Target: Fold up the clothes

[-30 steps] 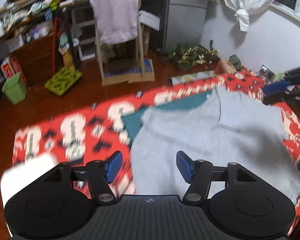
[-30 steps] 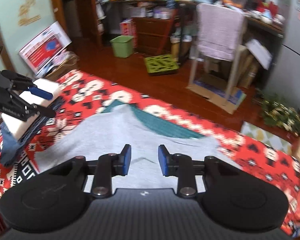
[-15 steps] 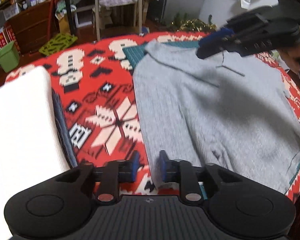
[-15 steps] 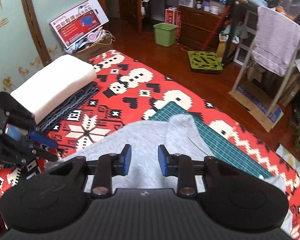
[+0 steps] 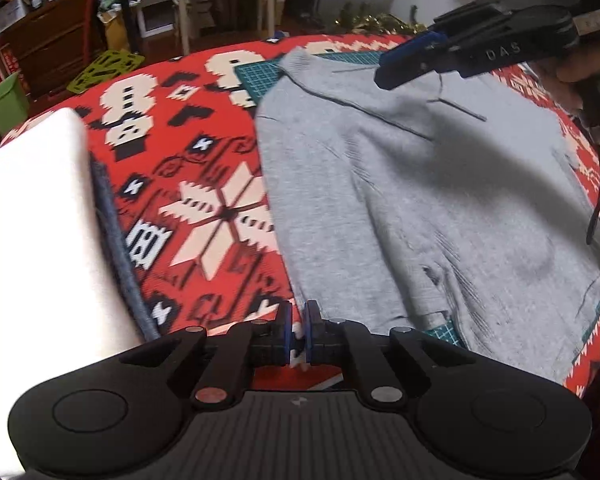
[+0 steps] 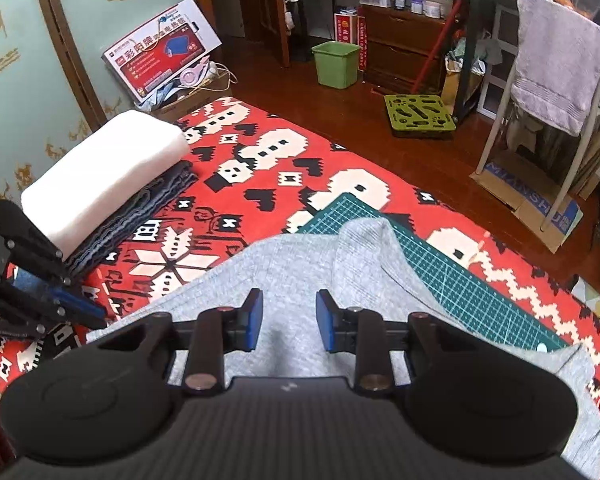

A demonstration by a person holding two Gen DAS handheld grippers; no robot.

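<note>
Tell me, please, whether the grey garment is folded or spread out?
Mostly spread: the grey garment lies flat across the red patterned blanket, with one far flap turned over.

Right gripper [image 6: 289, 320] at 6 o'clock, blue pads apart, nothing between them, hovering over grey sweater [image 6: 300, 264]. Sweater lies on green cutting mat [image 6: 440, 268] atop red patterned blanket [image 6: 260, 168]; one sweater corner folded up toward 12. Left gripper [image 6: 80, 306] at 9 o'clock, near sweater's edge, jaw state unclear. White folded stack [image 6: 104, 176] on dark folded fabric [image 6: 148, 200] at 10. Green bin [image 6: 335, 65] at 12, towel-draped chair [image 6: 556, 64] at 2.
</note>
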